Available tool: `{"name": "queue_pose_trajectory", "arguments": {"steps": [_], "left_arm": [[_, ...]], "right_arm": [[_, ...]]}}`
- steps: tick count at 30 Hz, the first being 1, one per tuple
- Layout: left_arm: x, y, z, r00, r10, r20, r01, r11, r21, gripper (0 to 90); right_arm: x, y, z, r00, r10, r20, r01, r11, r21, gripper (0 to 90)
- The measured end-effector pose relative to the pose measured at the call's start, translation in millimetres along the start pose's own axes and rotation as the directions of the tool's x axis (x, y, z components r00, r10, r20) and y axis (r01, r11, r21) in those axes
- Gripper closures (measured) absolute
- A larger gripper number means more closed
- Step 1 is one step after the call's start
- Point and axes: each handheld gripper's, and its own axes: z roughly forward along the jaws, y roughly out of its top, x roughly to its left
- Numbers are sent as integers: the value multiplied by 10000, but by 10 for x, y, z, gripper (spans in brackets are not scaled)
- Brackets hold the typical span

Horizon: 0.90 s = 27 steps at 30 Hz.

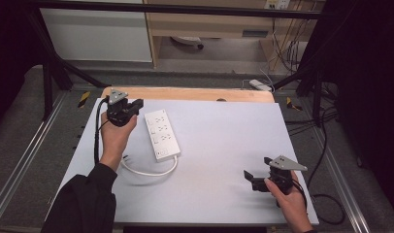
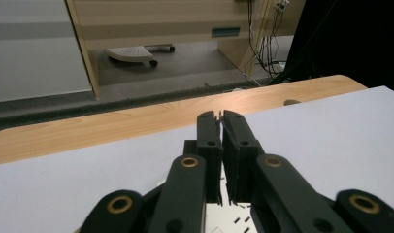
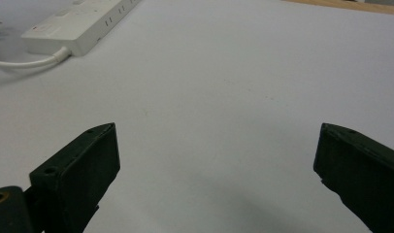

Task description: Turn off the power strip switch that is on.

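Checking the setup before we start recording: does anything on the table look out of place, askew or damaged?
Nothing looks damaged or spilled. The white power strip lies flat but at a slant to the table's edges, its cord looped loosely toward the near side. The left tongs are shut and empty; the right tongs are open.

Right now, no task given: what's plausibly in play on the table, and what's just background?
Likely in play:
- power strip and its white cord
- left gripper, jaws shut
- right gripper, jaws open

Background:
- wooden cabinet
- floor cables
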Motion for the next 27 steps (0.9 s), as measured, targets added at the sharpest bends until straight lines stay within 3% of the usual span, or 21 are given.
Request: {"name": "queue_pose_trajectory", "arguments": {"steps": [27], "left_arm": [[65,-8,277,9992,-243,-322,246,9996,103,900]], "right_arm": [[33,23,-8,9999,-64,-149,62,9999,-128,31]]}}
